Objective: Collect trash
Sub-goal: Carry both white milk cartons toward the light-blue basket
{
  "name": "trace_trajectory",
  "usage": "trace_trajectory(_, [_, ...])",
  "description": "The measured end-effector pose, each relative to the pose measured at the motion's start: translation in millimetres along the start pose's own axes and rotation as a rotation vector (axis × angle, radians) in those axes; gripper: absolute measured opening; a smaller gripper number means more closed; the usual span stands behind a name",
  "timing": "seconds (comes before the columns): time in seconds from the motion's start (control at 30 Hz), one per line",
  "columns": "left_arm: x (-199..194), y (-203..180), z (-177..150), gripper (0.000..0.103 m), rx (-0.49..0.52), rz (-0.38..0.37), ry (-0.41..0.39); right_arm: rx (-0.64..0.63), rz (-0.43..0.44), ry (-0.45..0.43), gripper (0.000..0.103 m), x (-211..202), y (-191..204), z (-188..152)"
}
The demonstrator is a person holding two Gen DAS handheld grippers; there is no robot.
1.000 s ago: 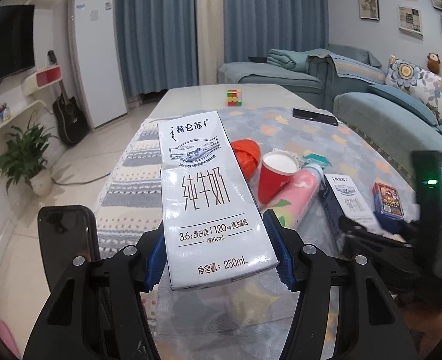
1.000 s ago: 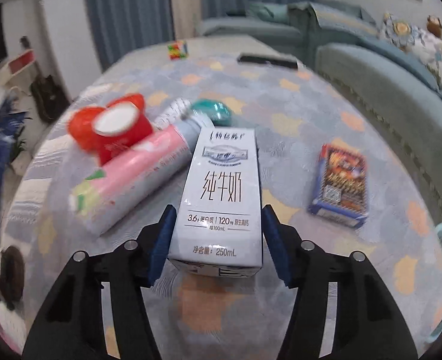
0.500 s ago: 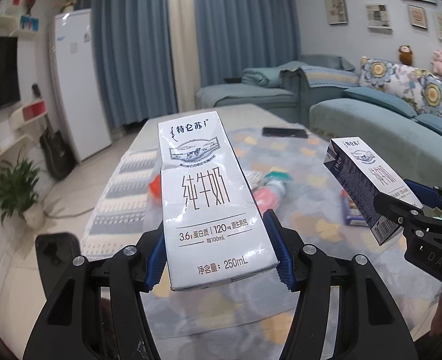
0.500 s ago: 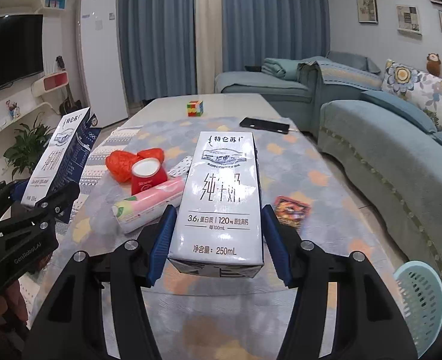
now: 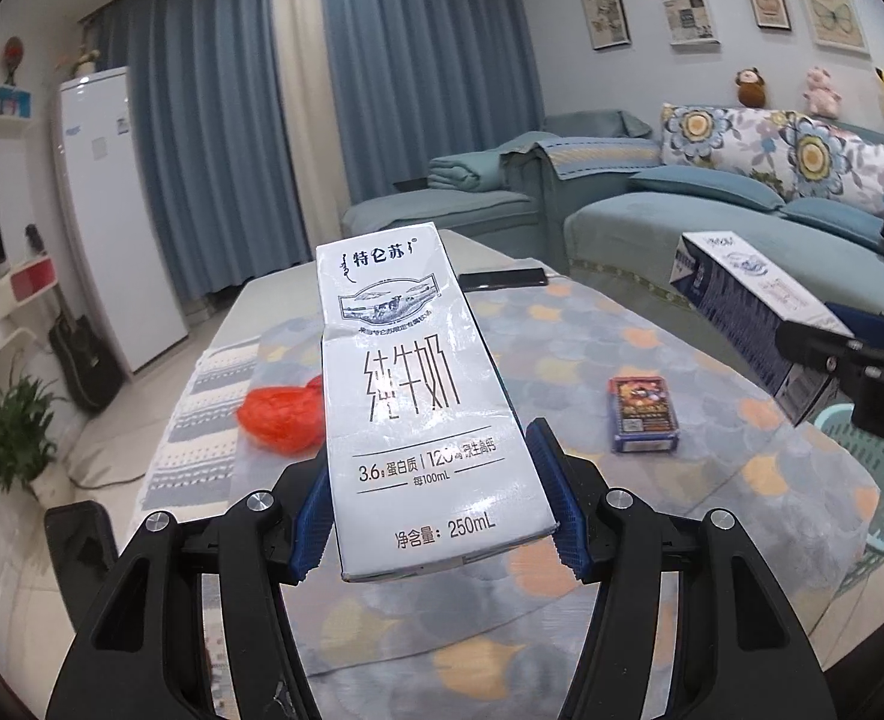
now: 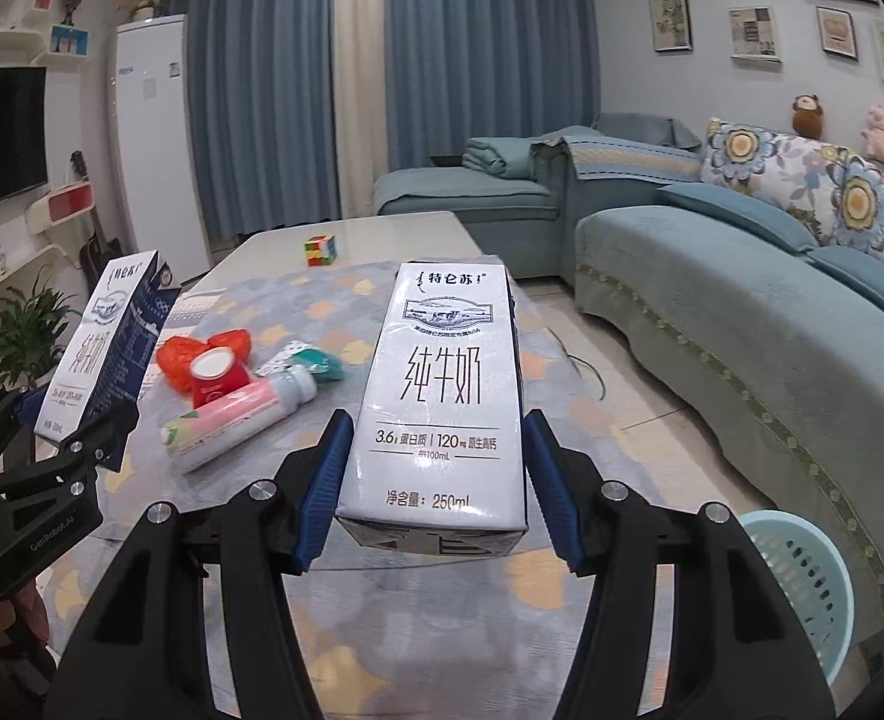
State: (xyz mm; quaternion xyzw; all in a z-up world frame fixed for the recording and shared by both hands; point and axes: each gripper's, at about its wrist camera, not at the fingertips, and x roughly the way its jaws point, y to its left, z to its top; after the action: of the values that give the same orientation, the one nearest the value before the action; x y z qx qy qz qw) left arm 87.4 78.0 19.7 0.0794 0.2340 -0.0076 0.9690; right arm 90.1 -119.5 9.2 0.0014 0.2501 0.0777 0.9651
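Both grippers are carrying milk cartons clear of the table: left gripper [image 5: 435, 516] clamping one carton [image 5: 417, 408] centre frame, right gripper [image 6: 435, 492] clamping another [image 6: 442, 396], the laundry-style bin [image 6: 802, 588] waiting lower right, likely the drop.

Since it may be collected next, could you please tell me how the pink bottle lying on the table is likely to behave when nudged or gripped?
The pink cylindrical bottle lies on its side, so a nudge would probably roll it across the patterned tablecloth. Its glossy wrap may be slippery in a gripper. It leans against the red paper cup, which would likely shift too.
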Motion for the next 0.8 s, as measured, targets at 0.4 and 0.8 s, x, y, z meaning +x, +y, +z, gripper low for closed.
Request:
trace_trajectory(0.4, [-5.2,-34.7,-2.0,0.057,0.031,-0.082,0.012,0.037,-0.051,-0.017,0.054,-25.6,-45.5,-12.3])
trace_trajectory(0.8, [-7.1,-83.6,-0.6,0.057,0.072,-0.176,0.022,0.108,-0.12,-0.048,0.054,-57.4,-102.0,-19.3])
